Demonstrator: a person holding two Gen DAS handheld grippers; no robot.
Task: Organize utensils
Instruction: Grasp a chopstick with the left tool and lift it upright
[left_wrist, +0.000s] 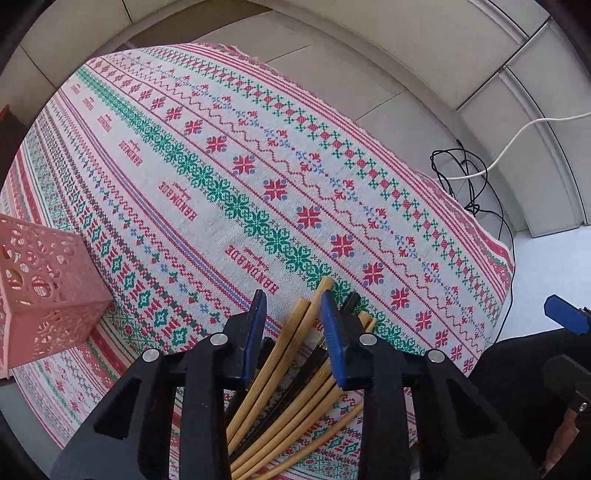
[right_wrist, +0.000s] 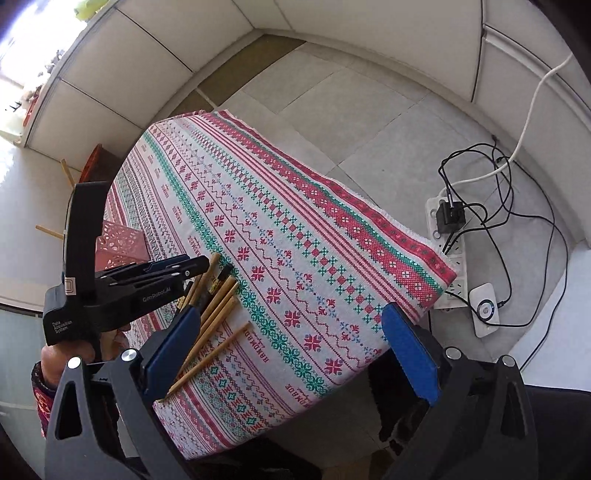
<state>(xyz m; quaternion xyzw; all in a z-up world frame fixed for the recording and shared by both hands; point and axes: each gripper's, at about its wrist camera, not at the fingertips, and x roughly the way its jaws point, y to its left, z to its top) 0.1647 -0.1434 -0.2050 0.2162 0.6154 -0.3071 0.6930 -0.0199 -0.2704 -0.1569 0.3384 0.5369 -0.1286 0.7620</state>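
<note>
A pile of bamboo and black chopsticks (left_wrist: 291, 365) lies on the patterned tablecloth (left_wrist: 229, 177) at the near edge. My left gripper (left_wrist: 293, 299) is open, its blue pads on either side of the pile, just above it. A pink perforated basket (left_wrist: 44, 291) stands at the left. In the right wrist view the left gripper (right_wrist: 192, 264) hovers over the chopsticks (right_wrist: 218, 306), with the basket (right_wrist: 120, 245) behind it. My right gripper (right_wrist: 291, 328) is open and empty, above the table's near corner.
The table stands on a grey tiled floor. A white power strip (right_wrist: 448, 254) with black cables and a white round-buttoned device (right_wrist: 484, 308) lie on the floor to the right. Cabinet walls run along the back.
</note>
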